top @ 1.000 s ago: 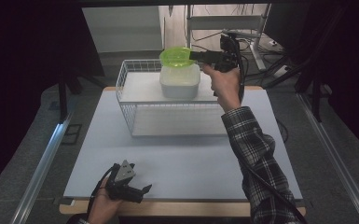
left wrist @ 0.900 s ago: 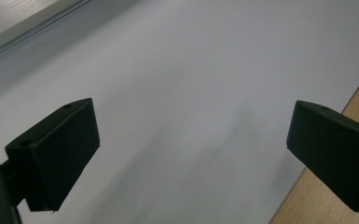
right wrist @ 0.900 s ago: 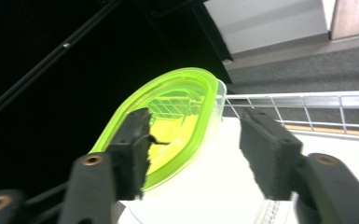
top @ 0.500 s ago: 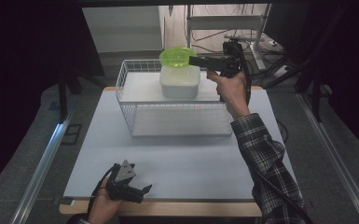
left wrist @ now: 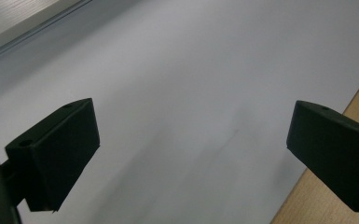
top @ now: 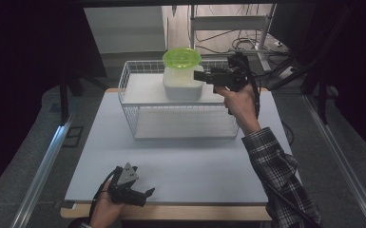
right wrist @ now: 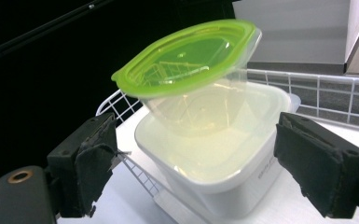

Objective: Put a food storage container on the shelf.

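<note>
Jaws of my right gripper (top: 198, 74) have just been opening, nothing between them; the green-lidded tub (right wrist: 191, 79) already sits in the white box (right wrist: 219, 154). Left gripper (top: 145, 193) rests wide open, empty. Backing away remains.

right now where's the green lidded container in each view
High view: the green-lidded container is top centre, stacked on the white tub in the wire basket, just left of the right gripper.
Left gripper view: not in it; bare table lies between the open jaws.
Right gripper view: upper centre, tilted, above the tub, between open jaws that have just been opening.
Shared landmark: the wire basket.
</note>
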Tool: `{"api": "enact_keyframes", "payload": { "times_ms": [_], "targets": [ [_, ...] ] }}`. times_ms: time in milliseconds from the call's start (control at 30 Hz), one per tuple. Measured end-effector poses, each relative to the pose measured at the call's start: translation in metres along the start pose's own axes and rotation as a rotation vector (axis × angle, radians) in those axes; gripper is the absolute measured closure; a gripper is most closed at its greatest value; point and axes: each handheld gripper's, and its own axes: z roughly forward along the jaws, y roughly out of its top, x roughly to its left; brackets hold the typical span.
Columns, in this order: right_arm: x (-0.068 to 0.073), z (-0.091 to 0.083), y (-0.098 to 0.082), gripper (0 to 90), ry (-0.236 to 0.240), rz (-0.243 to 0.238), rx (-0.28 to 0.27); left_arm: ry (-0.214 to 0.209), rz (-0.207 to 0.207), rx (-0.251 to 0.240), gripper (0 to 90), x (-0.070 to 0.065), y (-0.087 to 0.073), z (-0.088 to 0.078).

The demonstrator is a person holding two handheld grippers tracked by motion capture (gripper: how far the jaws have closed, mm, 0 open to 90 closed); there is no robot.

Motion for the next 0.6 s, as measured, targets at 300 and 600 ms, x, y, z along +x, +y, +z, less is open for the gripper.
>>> {"api": "enact_keyframes", "payload": {
  "times_ms": [300,600],
  "targets": [
    [0.001,-0.007,-0.014,11.0,-0.008,-0.049,0.019,0.001,0.002,0.001,2.1,0.000,0.000,0.000],
    [0.007,-0.010,-0.028,7.8,-0.009,-0.111,0.051,0.000,0.002,0.001,2.1,0.000,0.000,0.001]
  ]
}}
